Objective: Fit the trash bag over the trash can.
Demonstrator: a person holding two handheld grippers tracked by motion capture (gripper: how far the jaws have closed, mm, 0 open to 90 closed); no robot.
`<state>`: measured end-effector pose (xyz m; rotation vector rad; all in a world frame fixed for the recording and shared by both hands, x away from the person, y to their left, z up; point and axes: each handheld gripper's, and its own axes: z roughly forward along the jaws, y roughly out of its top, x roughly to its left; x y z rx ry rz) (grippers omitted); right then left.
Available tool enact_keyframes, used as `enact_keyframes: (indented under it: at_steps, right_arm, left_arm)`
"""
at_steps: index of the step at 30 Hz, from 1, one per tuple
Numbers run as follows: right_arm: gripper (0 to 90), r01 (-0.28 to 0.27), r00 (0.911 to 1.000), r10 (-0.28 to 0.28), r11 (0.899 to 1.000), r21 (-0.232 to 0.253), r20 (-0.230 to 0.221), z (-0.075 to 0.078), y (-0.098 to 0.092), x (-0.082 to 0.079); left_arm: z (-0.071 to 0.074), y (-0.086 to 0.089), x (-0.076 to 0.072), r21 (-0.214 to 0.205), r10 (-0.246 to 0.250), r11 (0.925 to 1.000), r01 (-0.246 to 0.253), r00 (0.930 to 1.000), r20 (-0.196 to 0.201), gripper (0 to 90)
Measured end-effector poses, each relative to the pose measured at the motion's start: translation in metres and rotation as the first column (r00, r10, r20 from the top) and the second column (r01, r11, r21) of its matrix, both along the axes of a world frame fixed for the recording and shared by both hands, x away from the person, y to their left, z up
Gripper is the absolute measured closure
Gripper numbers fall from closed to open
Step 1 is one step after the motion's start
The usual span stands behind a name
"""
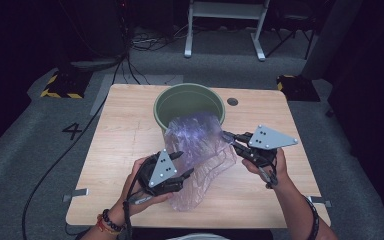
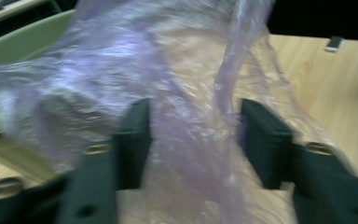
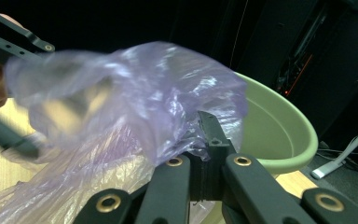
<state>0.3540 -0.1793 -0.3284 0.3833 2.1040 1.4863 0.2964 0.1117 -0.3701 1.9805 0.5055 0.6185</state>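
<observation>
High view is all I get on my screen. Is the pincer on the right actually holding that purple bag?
Observer: Yes. In the right gripper view the right gripper is shut on the bag's edge.
Operator: And the one on the left?
Observer: The left gripper has film between its jaws, which have just been closing; the pads stand apart.
Operator: Anything in the bin?
Observer: The green bin looks bare inside, as far as shows.

The plastic bag [image 1: 200, 150] is see-through with a pale purple tint, the bucket [image 1: 189, 102] at 12 o'clock is sage green, the worktop [image 1: 125, 145] is light wood grain, and the fingers [image 2: 133, 135] are matte black.
</observation>
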Motion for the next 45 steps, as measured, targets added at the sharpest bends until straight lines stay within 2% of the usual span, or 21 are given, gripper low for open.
enact_keyframes:
  at_steps: [4,5,7,10,12,18,25,28,32,33,34,37,42,45]
  right_arm:
    - [90.0,-0.004,1.0,0.004,1.0,0.019,-0.002,0.002,-0.004,-0.001]
    - [90.0,-0.004,1.0,0.004,1.0,0.022,0.001,0.003,-0.005,-0.001]
    - [90.0,-0.005,1.0,0.005,1.0,0.024,-0.002,0.003,-0.007,-0.001]
    - [90.0,0.001,1.0,-0.001,1.0,0.022,0.0,0.004,-0.008,0.0]
    - [90.0,0.003,1.0,-0.003,1.0,0.019,0.003,0.005,-0.008,0.001]
    - [90.0,0.013,0.9999,-0.013,1.0,0.015,-0.001,0.007,-0.008,0.006]
    - [89.8,0.019,0.9996,-0.019,1.0,0.016,-0.023,0.01,-0.006,0.017]
    - [89.4,0.009,0.9987,-0.007,0.999,0.044,-0.049,0.011,-0.007,0.021]
    - [88.9,0.031,0.9982,-0.029,0.999,0.03,-0.052,0.012,-0.005,0.028]
    - [88.8,0.036,0.9979,-0.035,0.999,0.021,-0.055,0.012,-0.005,0.03]
    - [88.7,0.039,0.9977,-0.038,0.999,0.013,-0.057,0.012,-0.005,0.033]
    - [88.1,0.057,0.9967,-0.057,0.998,-0.004,-0.057,0.013,-0.005,0.04]
    - [86.3,0.088,0.9939,-0.09,0.995,-0.036,-0.064,0.015,-0.007,0.054]
    - [81.3,0.12,0.9909,-0.124,0.99,-0.07,-0.053,0.014,-0.007,0.064]
  left_arm:
    - [0.002,0.009,0.004,0.009,-0.001,1.0,0.0,0.9996,0.027,75.2]
    - [0.002,0.011,0.005,0.009,-0.008,0.9999,0.008,0.9997,0.022,77.7]
    - [0.004,0.014,0.005,0.006,-0.011,0.9999,0.01,0.9991,0.041,85.9]
    - [0.007,0.018,0.005,0.003,-0.021,0.9998,0.02,0.9983,0.054,89.6]
    - [0.009,0.019,0.007,0.013,-0.021,0.9997,0.02,0.998,0.059,89.8]
    - [0.013,0.026,0.01,-0.013,-0.003,0.9999,0.004,0.9977,0.067,89.9]
    - [0.027,0.033,0.016,-0.016,0.015,0.9998,-0.013,0.9943,0.106,90.0]
    - [0.032,0.039,0.024,-0.055,0.027,0.9983,-0.022,0.9945,0.101,90.0]
    - [0.038,0.048,0.035,-0.08,0.061,0.9954,-0.053,0.9929,0.102,90.0]
    - [0.039,0.05,0.039,-0.073,0.068,0.9955,-0.061,0.9925,0.101,90.0]
    - [0.039,0.052,0.043,-0.069,0.068,0.9957,-0.062,0.9942,0.084,90.0]
    - [0.041,0.057,0.052,-0.06,0.083,0.9951,-0.079,0.9936,0.076,90.0]
    - [0.044,0.064,0.066,-0.05,0.108,0.9933,-0.104,0.991,0.079,90.0]
    - [0.044,0.068,0.075,-0.032,0.124,0.992,-0.122,0.9891,0.079,90.0]
